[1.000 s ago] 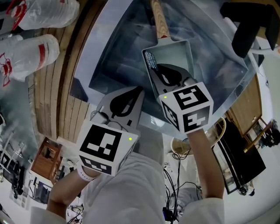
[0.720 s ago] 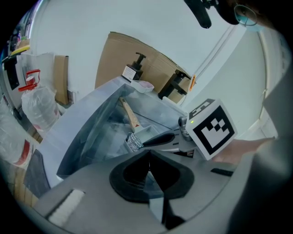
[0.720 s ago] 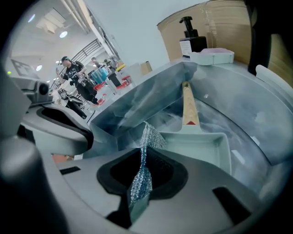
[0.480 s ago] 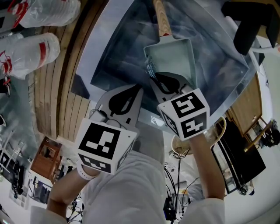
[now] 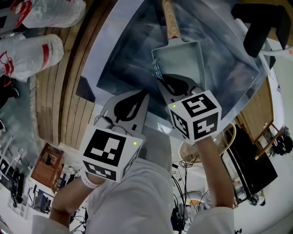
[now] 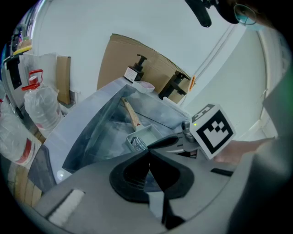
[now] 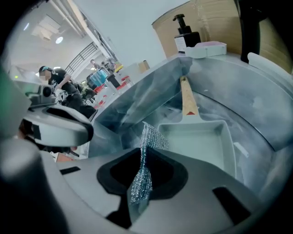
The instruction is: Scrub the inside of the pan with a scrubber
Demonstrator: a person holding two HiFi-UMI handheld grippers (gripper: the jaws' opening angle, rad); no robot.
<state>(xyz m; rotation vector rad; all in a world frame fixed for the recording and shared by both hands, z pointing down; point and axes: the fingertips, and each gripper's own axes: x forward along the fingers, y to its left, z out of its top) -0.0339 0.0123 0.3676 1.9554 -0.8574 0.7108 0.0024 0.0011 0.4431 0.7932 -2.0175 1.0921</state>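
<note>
Surface: a stainless sink (image 5: 128, 50) fills the upper centre of the head view. It is set in a slatted wooden counter (image 5: 64, 91) that runs down the left side. Cables (image 5: 183, 183) lie on the floor at bottom centre. The right gripper view shows an open hall at far left, with figures too blurred to detail.

Count:
- One pan (image 5: 183, 61), rectangular and pale, lies flat in the sink at upper centre. Its wooden handle (image 5: 169, 20) points to the top edge.
- One scrubber (image 5: 158, 71), silvery mesh.
- Two plastic bottles (image 5: 50, 11) (image 5: 29, 57) at upper left.
- One black tap (image 5: 261, 27) at upper right.
- One pump bottle (image 7: 185, 34) behind the sink.

Right gripper (image 5: 176, 86): jaws pinched on the scrubber. The free end of the scrubber stands at the pan's left near rim; contact with the pan cannot be confirmed.

Left gripper (image 5: 130, 106): jaws pressed together with nothing between them. It sits over the sink's near edge at centre frame, apart from the pan.
</note>
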